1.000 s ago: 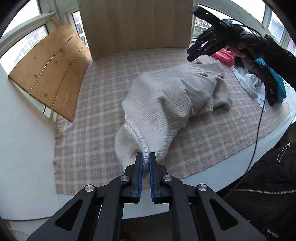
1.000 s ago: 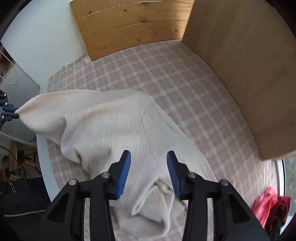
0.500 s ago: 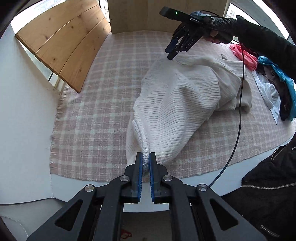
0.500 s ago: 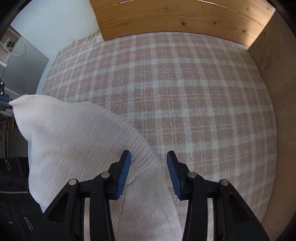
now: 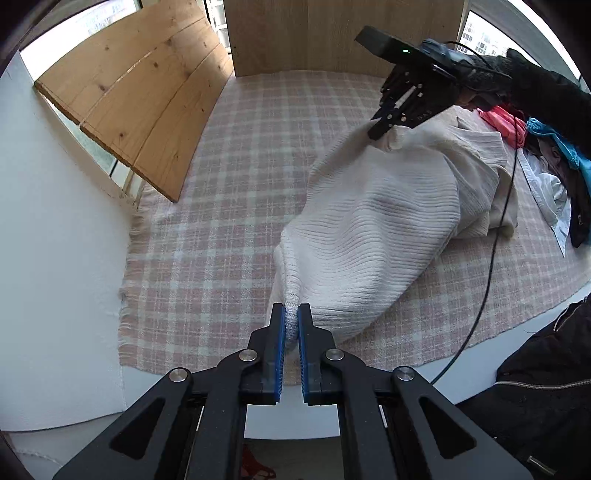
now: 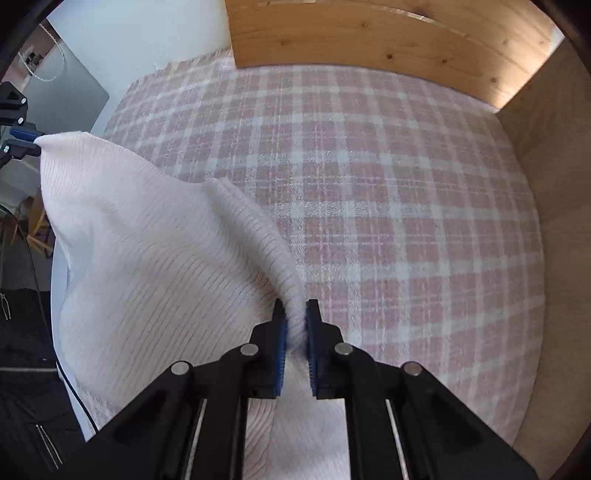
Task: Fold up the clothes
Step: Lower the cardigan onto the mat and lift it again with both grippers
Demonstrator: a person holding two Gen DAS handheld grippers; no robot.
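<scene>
With the left gripper (image 5: 291,325) and right gripper (image 6: 294,325) each clamped on the cream ribbed knit sweater (image 5: 376,229), the spreading step is in hand; next, pull the 2 grips apart and lay it flat on the pink plaid cloth (image 5: 229,177) ahead.

White table (image 5: 436,363), pink plaid cloth (image 5: 236,206) over it, cream sweater (image 5: 380,229), heaped clothes (image 5: 554,173)

You are working in a home, at a bay-window nook used for laundry. Ahead of the left jaws lies a pink checked blanket (image 5: 207,229) spread as a work surface. Wooden boards (image 5: 136,110) lean against the windows (image 5: 476,26) beyond it. To the right of those jaws, a heap of mixed clothes (image 5: 550,162) sits on the blanket.
</scene>
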